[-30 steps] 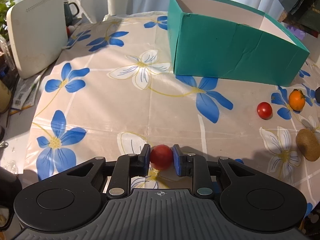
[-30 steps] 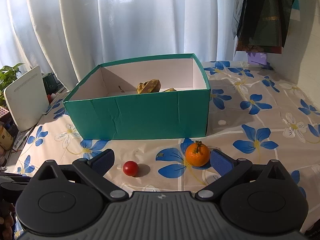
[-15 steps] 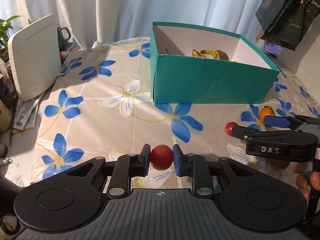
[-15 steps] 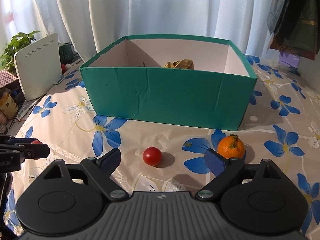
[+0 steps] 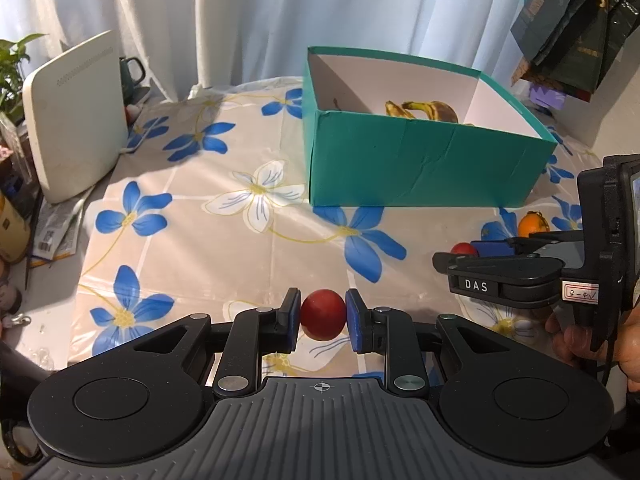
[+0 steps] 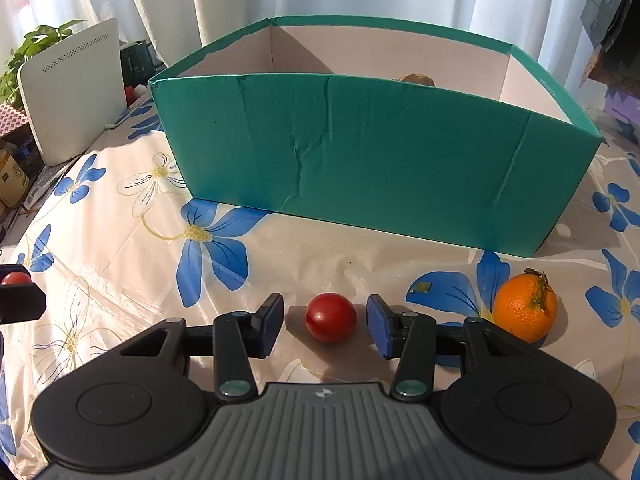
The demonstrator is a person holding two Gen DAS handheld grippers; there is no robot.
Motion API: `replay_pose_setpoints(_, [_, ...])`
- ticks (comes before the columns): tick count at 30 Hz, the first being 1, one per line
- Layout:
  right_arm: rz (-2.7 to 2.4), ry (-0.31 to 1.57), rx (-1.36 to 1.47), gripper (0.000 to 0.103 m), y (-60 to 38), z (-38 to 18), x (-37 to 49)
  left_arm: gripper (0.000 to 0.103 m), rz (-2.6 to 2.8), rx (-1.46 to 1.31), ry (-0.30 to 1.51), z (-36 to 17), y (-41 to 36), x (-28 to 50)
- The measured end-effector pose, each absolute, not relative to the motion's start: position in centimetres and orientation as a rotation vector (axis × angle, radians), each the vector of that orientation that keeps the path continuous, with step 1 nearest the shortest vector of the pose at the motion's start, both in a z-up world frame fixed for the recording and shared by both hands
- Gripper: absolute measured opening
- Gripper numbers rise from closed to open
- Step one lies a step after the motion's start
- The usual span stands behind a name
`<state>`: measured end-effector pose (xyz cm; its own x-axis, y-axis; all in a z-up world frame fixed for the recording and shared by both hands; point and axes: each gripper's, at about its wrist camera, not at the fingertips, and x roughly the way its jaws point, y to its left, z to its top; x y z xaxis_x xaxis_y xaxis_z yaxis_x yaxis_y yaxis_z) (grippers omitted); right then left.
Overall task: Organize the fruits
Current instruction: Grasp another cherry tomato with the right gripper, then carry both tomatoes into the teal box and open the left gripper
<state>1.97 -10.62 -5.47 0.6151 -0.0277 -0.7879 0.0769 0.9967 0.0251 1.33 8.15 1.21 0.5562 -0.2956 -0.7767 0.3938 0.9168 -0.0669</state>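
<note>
My left gripper (image 5: 322,316) is shut on a red tomato (image 5: 323,314), lifted above the flowered tablecloth. In the right wrist view a second red tomato (image 6: 331,317) lies on the cloth between the blue pads of my right gripper (image 6: 325,322). Those jaws are closing, with a gap left on each side of the tomato. An orange mandarin (image 6: 524,312) sits just right of the right finger. The teal box (image 6: 372,160) stands behind, with bananas (image 5: 422,110) inside it. From the left wrist view, the right gripper (image 5: 476,249) reaches in from the right beside the second tomato (image 5: 463,249).
A white router (image 5: 76,116) leans at the table's left edge, with a dark mug (image 5: 131,74) and a plant (image 5: 12,68) behind it. Dark bags (image 5: 576,28) hang at the upper right. White curtains close the back. A person's hand (image 5: 592,340) holds the right gripper.
My left gripper rose with its tomato. My right gripper swung left and down, away from the mandarin, came around the second tomato, and its jaws narrowed from wide open.
</note>
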Motion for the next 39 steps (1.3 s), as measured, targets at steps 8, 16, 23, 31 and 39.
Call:
replay_pose_setpoints(8, [-0.065, 0.888, 0.062, 0.026, -11.0, -5.4, 1.7, 0.027, -0.414, 0.128, 0.893, 1.4, 7.7, 1.5])
replay_pose_setpoints(16, [-0.089, 0.852, 0.128, 0.026, -12.1, -4.1, 0.4, 0.027, -0.415, 0.149, 0.879, 2.7, 6.7, 2.4])
replay_pose_setpoints(23, [-0.141, 0.762, 0.176, 0.026, -13.5, -1.2, -1.6, 0.027, -0.442, 0.175, 0.827, 5.9, 3.5, 4.0])
replay_pose_setpoints(31, [-0.206, 0.690, 0.208, 0.026, -14.8, 1.1, -4.3, 0.028, -0.453, 0.187, 0.739, 9.5, -0.8, 7.3])
replay_pose_setpoints(39, [-0.296, 0.656, 0.236, 0.026, -16.2, 2.1, -7.3, 0.028, -0.423, 0.204, 0.703, 9.5, -4.2, 10.9])
